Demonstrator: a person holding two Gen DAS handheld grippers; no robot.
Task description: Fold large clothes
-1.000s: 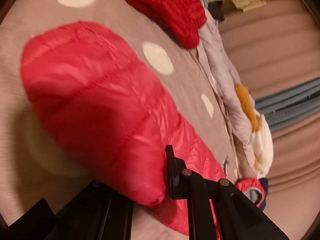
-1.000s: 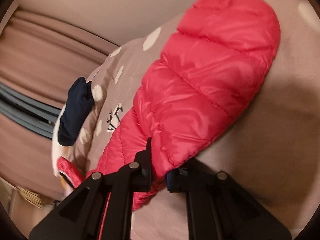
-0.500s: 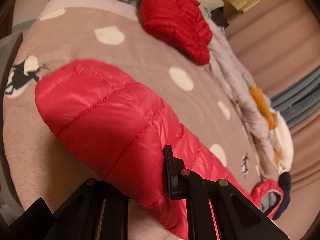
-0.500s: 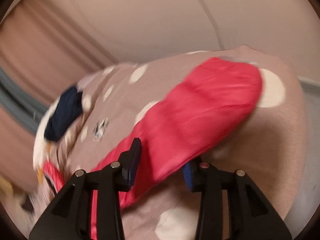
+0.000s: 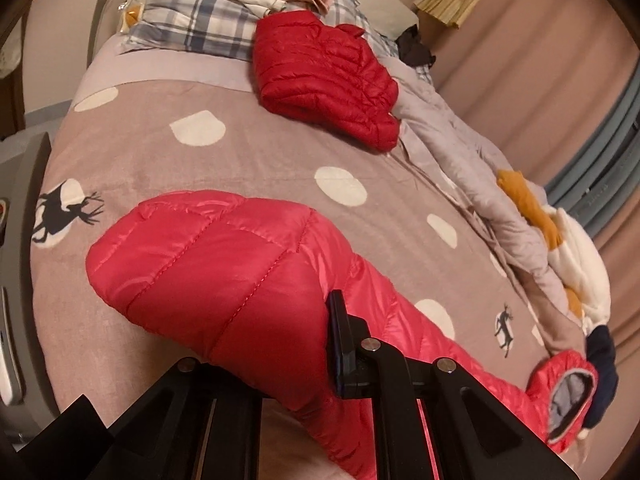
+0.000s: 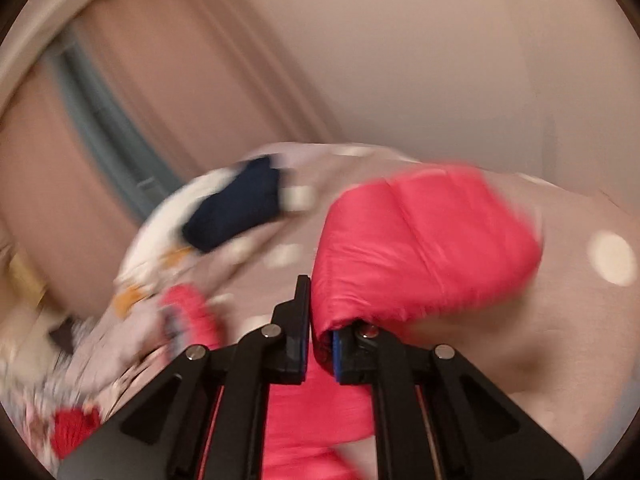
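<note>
Both grippers, left & right, pinch the pink puffer jacket hem w/ jaws clamped, lifting it above the bed, prob. to fold over.

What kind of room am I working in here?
Most likely a bedroom: a bed under a dotted blanket, a plaid pillow at its head, and curtains alongside. Both grippers hold the pink puffer jacket.

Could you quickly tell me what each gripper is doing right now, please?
Left gripper: shut on the pink puffer jacket.
Right gripper: shut on the same jacket.
</note>
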